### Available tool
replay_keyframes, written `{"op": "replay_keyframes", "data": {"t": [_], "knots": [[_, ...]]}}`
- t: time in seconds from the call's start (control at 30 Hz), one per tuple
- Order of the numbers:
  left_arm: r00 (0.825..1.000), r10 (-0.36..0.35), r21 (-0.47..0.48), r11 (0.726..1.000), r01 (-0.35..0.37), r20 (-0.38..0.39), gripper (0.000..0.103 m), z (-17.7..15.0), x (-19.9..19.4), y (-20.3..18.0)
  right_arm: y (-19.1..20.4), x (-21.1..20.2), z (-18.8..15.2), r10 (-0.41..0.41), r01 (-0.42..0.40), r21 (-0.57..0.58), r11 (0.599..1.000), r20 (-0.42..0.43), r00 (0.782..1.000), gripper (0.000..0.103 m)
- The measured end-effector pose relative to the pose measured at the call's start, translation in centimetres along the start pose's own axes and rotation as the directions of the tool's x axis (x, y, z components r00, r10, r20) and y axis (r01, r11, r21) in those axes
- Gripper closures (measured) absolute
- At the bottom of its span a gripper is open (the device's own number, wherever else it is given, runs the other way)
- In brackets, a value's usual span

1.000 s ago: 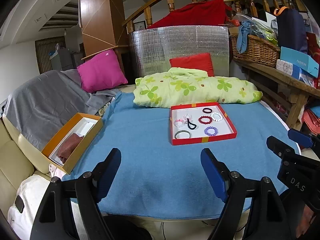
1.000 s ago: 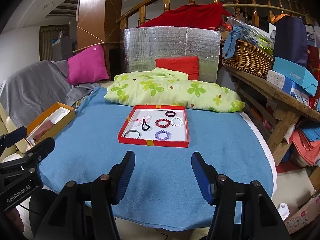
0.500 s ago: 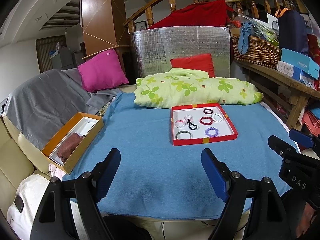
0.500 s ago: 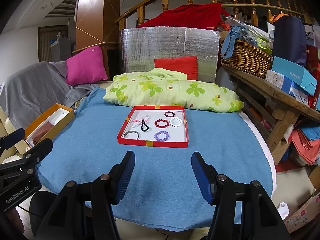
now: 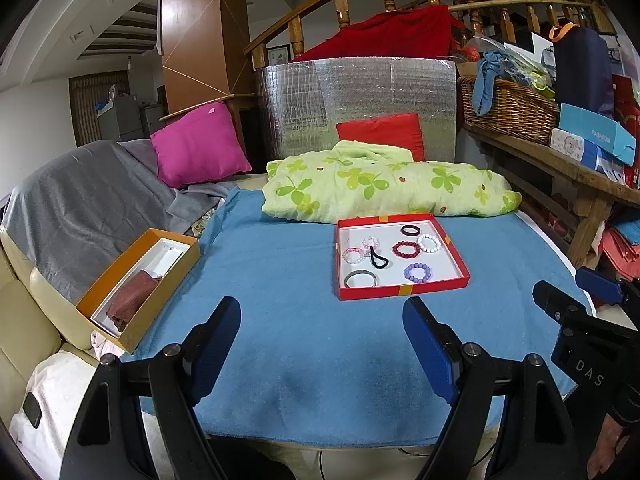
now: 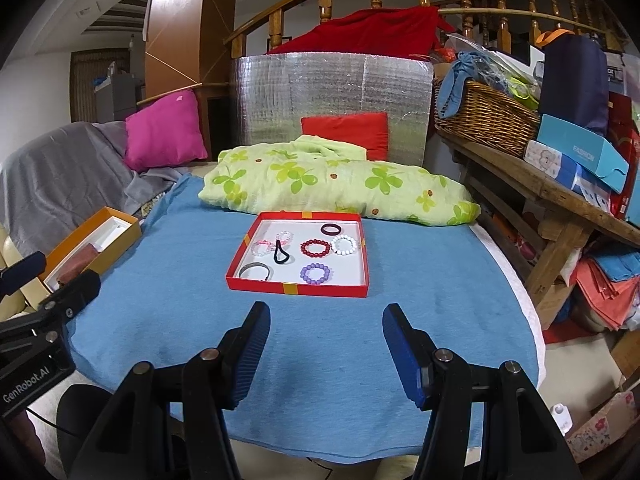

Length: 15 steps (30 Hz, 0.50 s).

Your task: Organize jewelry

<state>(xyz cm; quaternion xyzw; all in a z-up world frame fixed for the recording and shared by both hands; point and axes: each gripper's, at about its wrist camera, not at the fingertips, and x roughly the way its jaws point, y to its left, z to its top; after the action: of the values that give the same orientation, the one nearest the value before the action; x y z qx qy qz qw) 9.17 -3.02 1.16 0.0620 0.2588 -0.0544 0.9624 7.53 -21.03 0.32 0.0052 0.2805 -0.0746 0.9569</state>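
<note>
A red tray (image 5: 402,291) (image 6: 296,289) lies on the blue cloth. It holds several bracelets and hair ties: a purple bead bracelet (image 5: 418,272) (image 6: 316,273), a dark red one (image 5: 405,249) (image 6: 315,248), a white one (image 5: 429,243) (image 6: 343,245), a black hair tie (image 5: 377,259) (image 6: 280,255) and a grey band (image 5: 360,279) (image 6: 255,271). My left gripper (image 5: 322,322) hovers open over the cloth, short of the tray. Open and empty too, my right gripper (image 6: 326,322) hangs near the cloth's front. An orange box (image 5: 138,286) (image 6: 86,246) with a maroon pouch sits at the left edge.
A green clover-print blanket (image 5: 384,188) lies behind the tray, with a pink cushion (image 5: 198,150) and grey-covered sofa (image 5: 80,208) to the left. A wooden bench (image 6: 560,200) with a wicker basket (image 6: 484,120) and boxes stands to the right.
</note>
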Motion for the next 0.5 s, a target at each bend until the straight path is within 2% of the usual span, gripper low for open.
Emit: {"op": "replay_keyframes", "data": {"t": [0.5], "knots": [[1.000, 0.001, 0.023, 1.000, -0.001, -0.001, 0.019, 1.7, 2.3, -1.0, -1.8, 2.4, 0.7, -0.020, 0.020, 0.035, 0.999, -0.007, 1.000, 0.040]]}}
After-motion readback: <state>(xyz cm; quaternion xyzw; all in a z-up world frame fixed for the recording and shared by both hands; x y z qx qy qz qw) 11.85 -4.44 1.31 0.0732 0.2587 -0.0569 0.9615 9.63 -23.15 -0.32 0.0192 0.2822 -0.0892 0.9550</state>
